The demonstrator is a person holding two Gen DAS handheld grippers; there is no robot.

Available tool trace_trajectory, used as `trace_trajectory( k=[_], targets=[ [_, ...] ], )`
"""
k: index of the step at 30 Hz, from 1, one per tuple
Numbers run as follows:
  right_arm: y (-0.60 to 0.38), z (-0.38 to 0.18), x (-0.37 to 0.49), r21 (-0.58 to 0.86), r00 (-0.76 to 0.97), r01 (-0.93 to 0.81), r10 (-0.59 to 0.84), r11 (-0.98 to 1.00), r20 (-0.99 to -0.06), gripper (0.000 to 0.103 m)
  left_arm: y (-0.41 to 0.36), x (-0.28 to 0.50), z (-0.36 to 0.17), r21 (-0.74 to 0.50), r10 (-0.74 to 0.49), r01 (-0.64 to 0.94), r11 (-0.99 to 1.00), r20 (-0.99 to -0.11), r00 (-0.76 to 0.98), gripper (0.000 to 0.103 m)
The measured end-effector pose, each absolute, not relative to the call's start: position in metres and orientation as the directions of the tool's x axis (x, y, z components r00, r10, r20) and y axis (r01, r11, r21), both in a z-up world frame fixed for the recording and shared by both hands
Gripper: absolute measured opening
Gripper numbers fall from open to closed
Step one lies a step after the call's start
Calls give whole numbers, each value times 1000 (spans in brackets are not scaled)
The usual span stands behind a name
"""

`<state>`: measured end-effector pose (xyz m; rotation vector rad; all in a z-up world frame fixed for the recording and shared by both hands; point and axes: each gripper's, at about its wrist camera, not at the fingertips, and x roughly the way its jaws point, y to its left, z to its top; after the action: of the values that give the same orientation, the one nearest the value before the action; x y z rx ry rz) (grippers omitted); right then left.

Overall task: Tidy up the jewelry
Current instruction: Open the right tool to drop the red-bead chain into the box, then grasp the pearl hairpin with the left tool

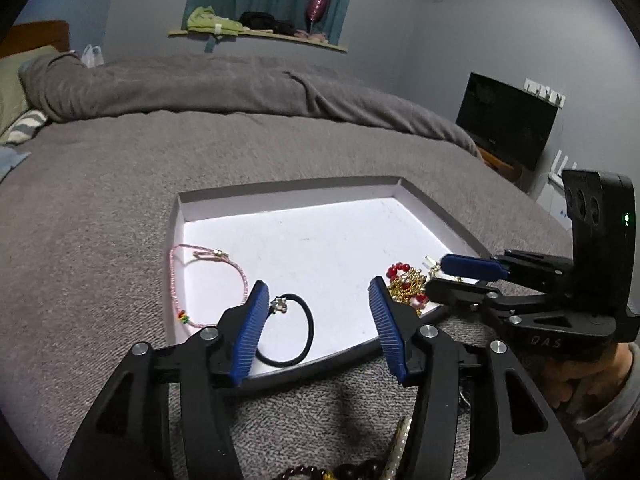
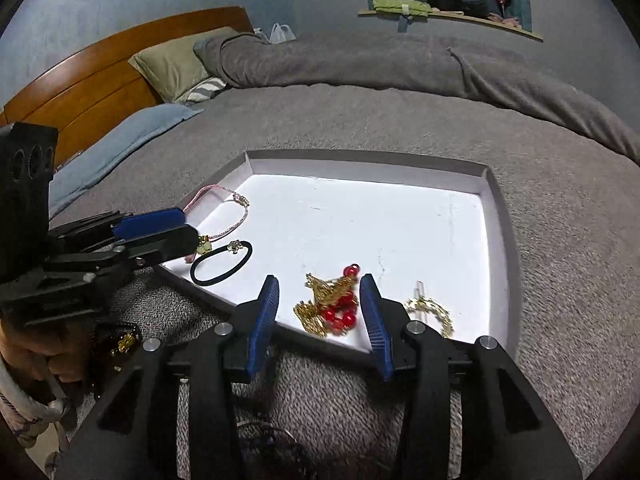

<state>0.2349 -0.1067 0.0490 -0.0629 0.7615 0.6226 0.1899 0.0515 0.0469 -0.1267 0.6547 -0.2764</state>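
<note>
A white tray (image 2: 496, 208) lies on the grey bed (image 2: 560, 240) as the collecting place, so each piece gets its own spot on the flat floor. The left gripper (image 1: 318, 320) hangs over the tray's near edge, jaws spread wide and holding nothing, with a black hair tie (image 1: 296, 332) lying in the tray between and below them; it looks either just set down or about to be taken. A pink bracelet (image 1: 208, 280) drapes over the tray's left rim, half in, half out. The right gripper (image 2: 320, 312) is also wide open and empty, framing a tangle of gold chain and red beads (image 2: 332, 304) near the tray's front edge. A second gold piece (image 2: 432, 312) lies just right of it. More beads (image 1: 316, 472) wait on the bed below, probably next to be sorted.
</note>
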Motion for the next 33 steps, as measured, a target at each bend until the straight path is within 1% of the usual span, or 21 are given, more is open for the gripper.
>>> trace_trajectory(
  k=[9, 18, 22, 25, 29, 33],
  targets=[
    [-154, 54, 189, 218, 621, -490, 514, 844, -592, 42, 67, 156, 55, -233, -304, 206, 950, -550, 778, 57],
    [-169, 48, 142, 188, 643, -482, 491, 856, -587, 43, 70, 105, 47, -222, -335, 253, 941, -529, 780, 57],
    [-165, 43, 129, 182, 633, -494, 495, 850, -595, 43, 60, 92, 39, -184, -341, 288, 940, -542, 768, 57],
    [-167, 38, 125, 196, 630, -487, 497, 851, -597, 42, 48, 90, 35, -160, -352, 319, 934, -555, 754, 52],
    [-171, 33, 119, 200, 629, -477, 491, 856, -602, 43, 30, 96, 32, -120, -352, 349, 929, -577, 737, 48],
    [-178, 32, 115, 188, 637, -465, 474, 865, -608, 43, 11, 110, 26, -69, -341, 383, 921, -617, 709, 47]
  ],
)
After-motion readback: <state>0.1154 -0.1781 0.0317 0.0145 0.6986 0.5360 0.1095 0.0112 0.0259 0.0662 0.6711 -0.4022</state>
